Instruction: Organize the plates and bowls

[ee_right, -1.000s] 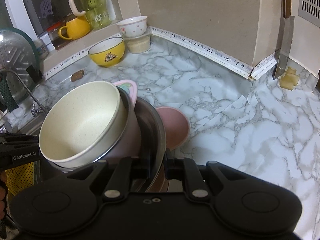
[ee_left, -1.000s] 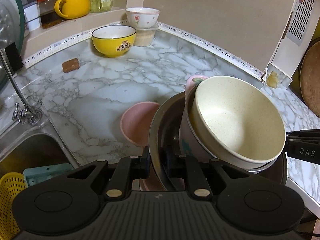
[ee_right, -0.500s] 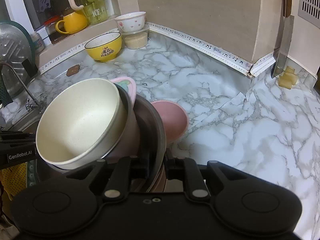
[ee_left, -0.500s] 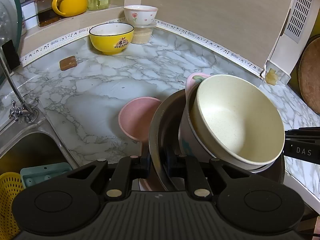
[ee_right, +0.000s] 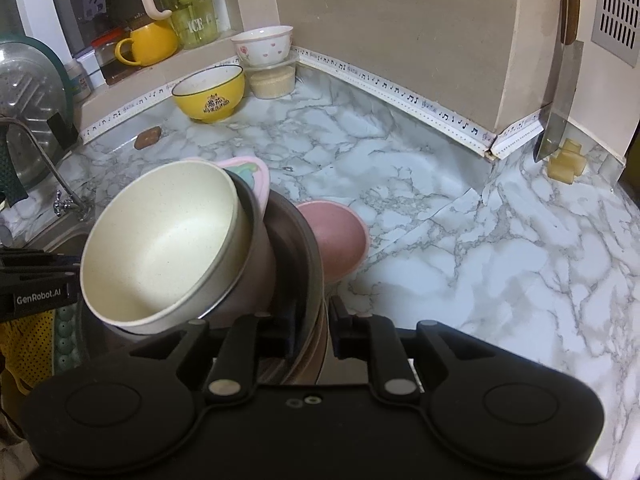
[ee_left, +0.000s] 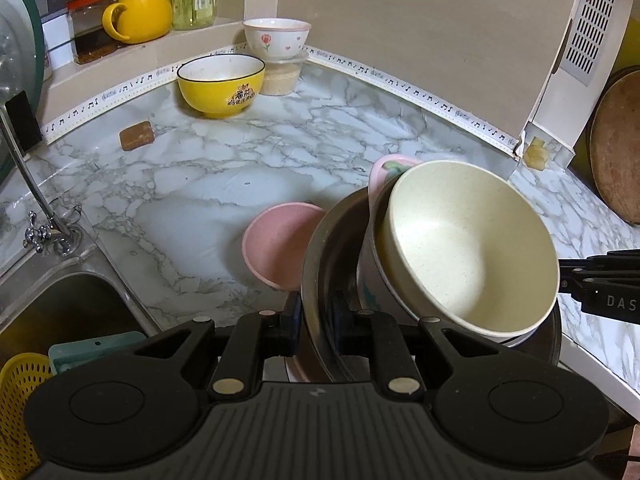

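Observation:
Both grippers hold one steel basin (ee_left: 320,248) by opposite rims, above the marble counter (ee_left: 224,168). My left gripper (ee_left: 316,316) is shut on its left rim; my right gripper (ee_right: 310,320) is shut on its right rim (ee_right: 310,256). Inside the basin a cream bowl (ee_left: 468,248) sits tilted in a pale cup-like bowl (ee_left: 370,280), with a pink plate (ee_left: 382,168) behind. The cream bowl (ee_right: 160,240) also shows in the right wrist view. A pink bowl (ee_left: 276,248) rests on the counter just beyond the basin.
A yellow bowl (ee_left: 220,84) and a white flowered bowl (ee_left: 276,38) on a lidded container stand at the back corner. A sink (ee_left: 52,312) with tap (ee_left: 44,216) lies left. A knife (ee_right: 560,100) hangs right. A brown pad (ee_left: 136,135) lies near the wall.
Both grippers have carried the basin with its stack slightly forward over the counter; the back bowls look a little nearer. The grips have not changed.

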